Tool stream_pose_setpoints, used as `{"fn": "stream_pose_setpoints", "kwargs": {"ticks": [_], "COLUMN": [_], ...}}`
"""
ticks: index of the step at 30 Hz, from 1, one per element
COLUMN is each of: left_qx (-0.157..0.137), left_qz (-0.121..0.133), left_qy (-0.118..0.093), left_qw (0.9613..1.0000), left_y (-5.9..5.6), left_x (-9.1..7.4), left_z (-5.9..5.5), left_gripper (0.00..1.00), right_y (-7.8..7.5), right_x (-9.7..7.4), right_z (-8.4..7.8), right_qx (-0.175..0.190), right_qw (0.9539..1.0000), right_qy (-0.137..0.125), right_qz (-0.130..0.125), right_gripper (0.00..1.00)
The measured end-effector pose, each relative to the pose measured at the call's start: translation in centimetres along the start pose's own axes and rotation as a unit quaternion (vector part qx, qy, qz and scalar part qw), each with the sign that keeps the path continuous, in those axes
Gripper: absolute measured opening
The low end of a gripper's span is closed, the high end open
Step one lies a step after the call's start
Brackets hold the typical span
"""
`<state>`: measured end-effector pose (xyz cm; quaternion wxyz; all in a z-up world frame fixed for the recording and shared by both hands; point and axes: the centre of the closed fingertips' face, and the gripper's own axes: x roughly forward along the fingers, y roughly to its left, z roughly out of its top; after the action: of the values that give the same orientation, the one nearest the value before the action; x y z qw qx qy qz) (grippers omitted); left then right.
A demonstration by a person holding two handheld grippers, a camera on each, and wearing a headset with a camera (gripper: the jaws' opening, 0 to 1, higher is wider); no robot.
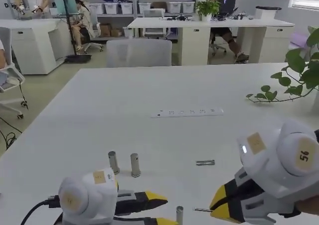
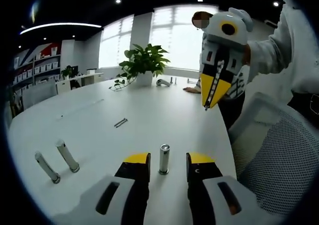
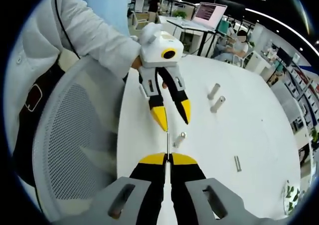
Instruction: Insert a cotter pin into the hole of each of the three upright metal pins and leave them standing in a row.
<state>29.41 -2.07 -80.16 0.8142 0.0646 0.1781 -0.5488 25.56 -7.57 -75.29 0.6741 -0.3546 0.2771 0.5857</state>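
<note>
White tabletop (image 1: 149,95): left tool (image 2: 168,159) spread near cylindrical steel pin (image 2: 164,157), right tool (image 3: 168,158) pinching wiry cotter pin (image 3: 168,141).

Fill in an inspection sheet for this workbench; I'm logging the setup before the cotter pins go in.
Surface: white table, mostly bare.
Job's things: three upright metal pins, two side by side, the third pin nearer the person; loose cotter pins lying flat.
Clutter: power strip mid-table; plant trailing over the right edge.
Grippers: left claw open, straddling the third pin without touching it; right claw shut on a held cotter pin aimed at that pin.
Cables: one dark cable from the left gripper.
Surroundings: desks, chairs, shelves, seated people.
</note>
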Motion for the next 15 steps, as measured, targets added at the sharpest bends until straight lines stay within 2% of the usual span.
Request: {"fn": "stream_pose_setpoints", "kwargs": {"ticks": [3,5,12,13,15], "left_qx": [-0.001,-0.007,-0.03,-0.043,-0.05], "left_qz": [0.001,0.003,0.052,0.065,0.068], "left_qy": [0.014,0.016,0.019,0.016,0.01], "left_qw": [0.9999,0.9998,0.9981,0.9968,0.9963], "left_y": [0.1,0.1,1.1,1.5,1.5], "left_x": [0.9,1.3,2.2,2.2,2.4], "left_z": [-0.8,-1.2,-2.1,-2.0,-1.9], "left_gripper": [0.27,0.27,0.23,0.22,0.21], "right_y": [-0.2,-0.3,-0.7,-0.8,-0.9], "right_x": [0.0,-0.1,-0.2,-0.2,-0.2], "right_z": [-0.6,-0.9,-1.5,-1.5,-1.6], "right_qx": [0.009,0.014,0.028,0.03,0.033], "right_qw": [1.0,0.9999,0.9995,0.9994,0.9993], "right_qy": [0.002,0.001,-0.004,-0.006,-0.007], "right_qz": [-0.003,-0.005,-0.014,-0.015,-0.017], "right_gripper": [0.03,0.03,0.03,0.03,0.03]}}
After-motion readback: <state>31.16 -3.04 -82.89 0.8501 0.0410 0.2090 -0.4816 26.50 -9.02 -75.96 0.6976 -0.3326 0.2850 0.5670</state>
